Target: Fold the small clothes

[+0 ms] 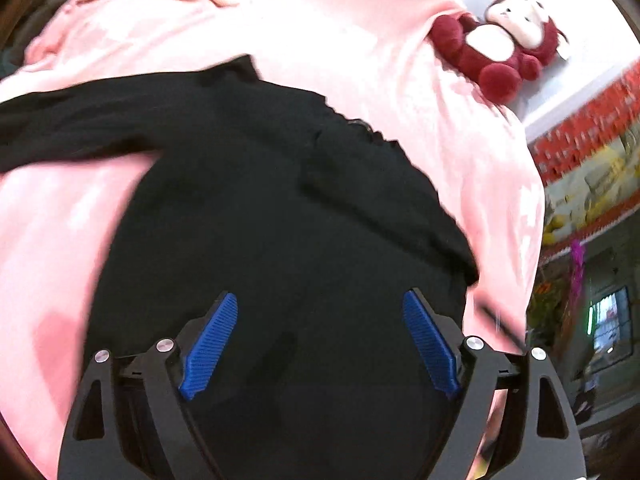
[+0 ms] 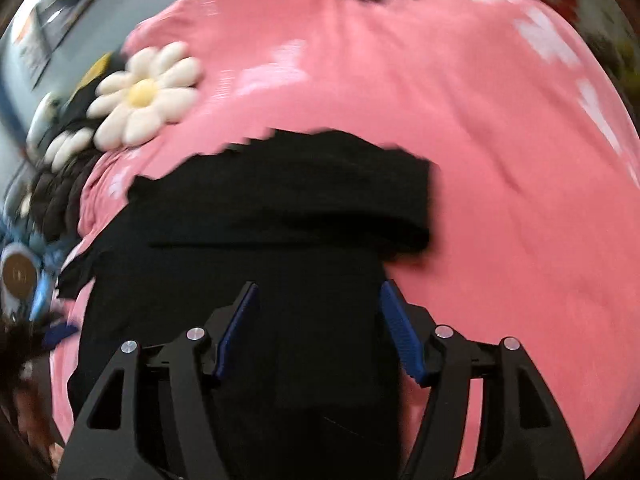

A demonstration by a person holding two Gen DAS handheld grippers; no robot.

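A small black garment point(image 1: 280, 208) lies on a pink cloth point(image 1: 352, 48), one sleeve stretching to the left and a flap folded over at the right. My left gripper point(image 1: 320, 304) hovers above its lower part, blue pads wide apart, nothing between them. In the right wrist view the same black garment point(image 2: 288, 216) shows a folded band across its top. My right gripper point(image 2: 318, 296) hangs over it with its blue pads apart and not pressing on the fabric.
A red and white plush monkey point(image 1: 504, 40) lies at the far right edge of the pink cloth. A white daisy-shaped cushion point(image 2: 144, 96) sits at the cloth's left side beside dark clutter point(image 2: 60, 196). A room with red decorations point(image 1: 588, 140) is beyond.
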